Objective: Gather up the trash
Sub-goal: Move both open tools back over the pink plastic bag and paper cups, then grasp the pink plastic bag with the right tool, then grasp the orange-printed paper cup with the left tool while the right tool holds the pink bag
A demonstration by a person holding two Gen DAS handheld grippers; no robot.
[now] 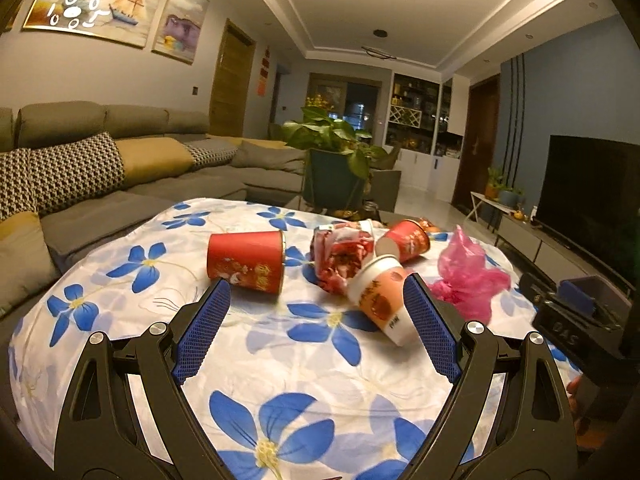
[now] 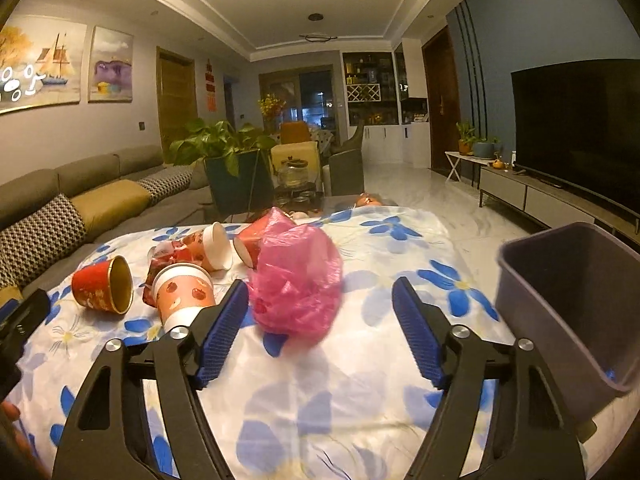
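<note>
Trash lies on a table with a white, blue-flowered cloth [image 1: 280, 360] [image 2: 320, 380]. A red cup [image 1: 246, 260] [image 2: 102, 286] lies on its side at the left. Beside it are a crumpled red wrapper [image 1: 340, 254] [image 2: 168, 258], a white-and-orange paper cup [image 1: 380, 300] [image 2: 184, 294], another red cup [image 1: 404, 240] [image 2: 250, 246] and a pink plastic bag [image 1: 468, 276] [image 2: 296, 276]. My left gripper [image 1: 316, 298] is open, just short of the red cup and the paper cup. My right gripper [image 2: 320, 300] is open, with the pink bag just ahead between its fingertips.
A grey bin [image 2: 572, 312] stands at the table's right edge, close to my right gripper's right finger. A sofa [image 1: 100, 184] runs along the left. A potted plant [image 1: 336, 160], a TV [image 2: 580, 132] and a low cabinet [image 2: 532, 196] lie beyond.
</note>
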